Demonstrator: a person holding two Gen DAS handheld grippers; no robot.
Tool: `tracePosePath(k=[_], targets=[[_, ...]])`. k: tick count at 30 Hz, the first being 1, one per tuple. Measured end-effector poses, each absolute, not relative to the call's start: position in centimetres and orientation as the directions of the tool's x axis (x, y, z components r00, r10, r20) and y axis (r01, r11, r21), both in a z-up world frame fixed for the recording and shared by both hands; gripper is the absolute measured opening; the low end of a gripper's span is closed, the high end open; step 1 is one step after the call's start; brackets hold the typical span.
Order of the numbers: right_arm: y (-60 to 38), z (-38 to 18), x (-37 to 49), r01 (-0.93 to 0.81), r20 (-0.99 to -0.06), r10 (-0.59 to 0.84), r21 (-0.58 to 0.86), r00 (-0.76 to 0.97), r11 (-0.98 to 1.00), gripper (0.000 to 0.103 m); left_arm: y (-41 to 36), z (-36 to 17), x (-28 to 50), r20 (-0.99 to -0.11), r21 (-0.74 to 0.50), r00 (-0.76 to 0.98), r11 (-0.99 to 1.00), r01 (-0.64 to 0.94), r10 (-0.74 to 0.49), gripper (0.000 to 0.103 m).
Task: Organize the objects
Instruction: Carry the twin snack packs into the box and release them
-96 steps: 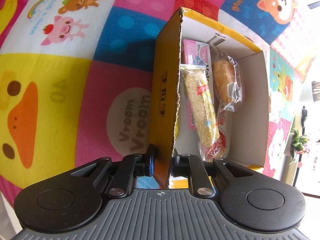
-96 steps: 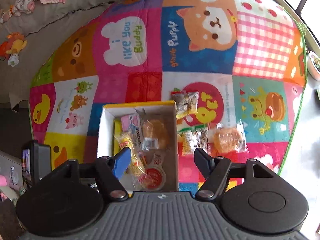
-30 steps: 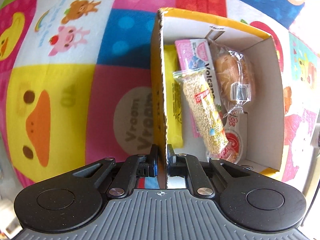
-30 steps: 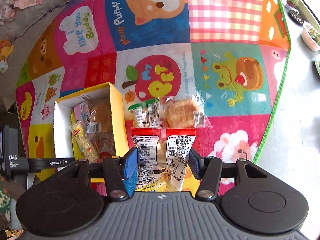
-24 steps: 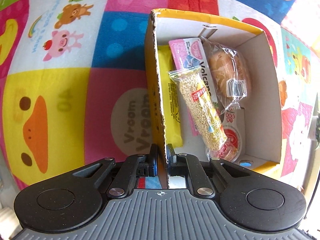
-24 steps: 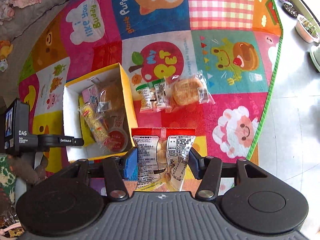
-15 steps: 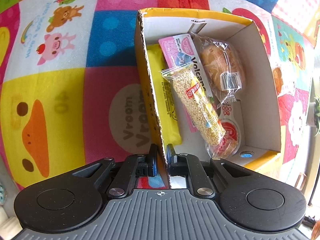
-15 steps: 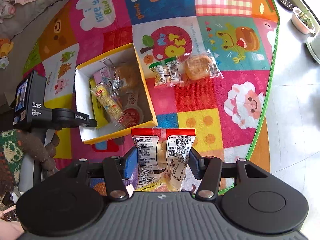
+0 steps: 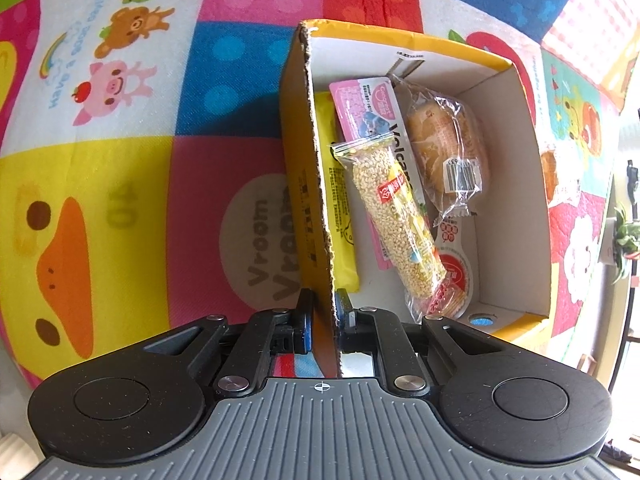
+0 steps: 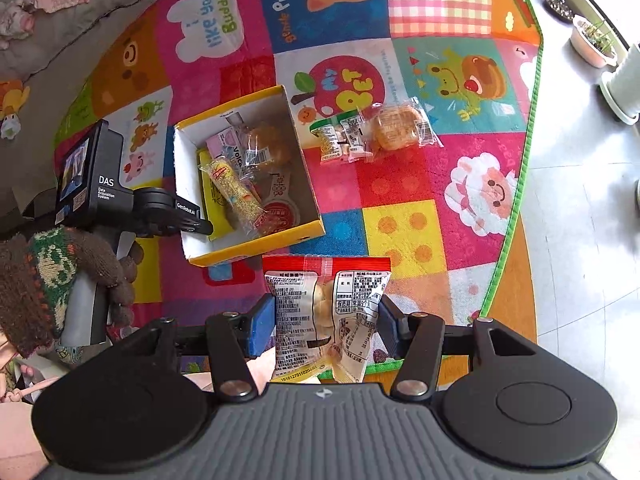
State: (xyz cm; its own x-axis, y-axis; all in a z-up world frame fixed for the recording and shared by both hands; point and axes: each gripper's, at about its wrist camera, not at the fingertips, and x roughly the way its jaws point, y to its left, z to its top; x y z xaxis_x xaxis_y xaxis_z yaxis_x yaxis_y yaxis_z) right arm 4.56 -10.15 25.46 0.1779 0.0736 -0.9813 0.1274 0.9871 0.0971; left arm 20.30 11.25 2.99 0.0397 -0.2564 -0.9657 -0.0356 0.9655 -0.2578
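Observation:
A yellow cardboard box (image 9: 520, 92) (image 10: 256, 246) sits on the play mat, with several snack packets inside: a sesame bar (image 9: 394, 216), a pink packet (image 9: 368, 100), a wrapped bun (image 9: 444, 140) and a round red-lidded cup (image 9: 454, 276). My left gripper (image 9: 324, 312) (image 10: 196, 222) is shut on the box's left wall (image 9: 308, 184). My right gripper (image 10: 326, 320) hangs above the mat just in front of the box, shut on a clear snack bag with a red top (image 10: 326, 312). Two more packets lie on the mat right of the box: a green-edged one (image 10: 340, 138) and a wrapped bun (image 10: 400, 126).
The colourful patchwork play mat (image 10: 400, 220) ends in a green border (image 10: 516, 184) on the right, with tiled floor and plant pots (image 10: 592, 44) beyond. A person's gloved hand (image 10: 60, 276) holds the left gripper's handle. A grey sofa (image 10: 60, 20) stands at the far left.
My right gripper has carried the snack bag back and up, so the box and the loose packets now sit farther away in its view. The left gripper keeps its hold on the box wall, which swung slightly.

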Motion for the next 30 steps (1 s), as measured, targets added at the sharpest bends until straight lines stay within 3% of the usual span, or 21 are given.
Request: tracePosePath(k=[19, 30], targets=[[-7.2, 26.1, 4.0, -0.007, -0.986, 0.062, 0.061, 0.153, 0.998, 0.053, 13.8, 4.1, 18.2, -0.947, -0.311, 0.098, 0.948, -0.060, -0.305, 0.015], [-5.0, 24.4, 7.6, -0.012, -0.984, 0.131, 0.130, 0.124, 0.991, 0.053, 16.2, 3.9, 17.3, -0.919, -0.388, 0.119, 0.916, -0.100, -0.376, 0.017]])
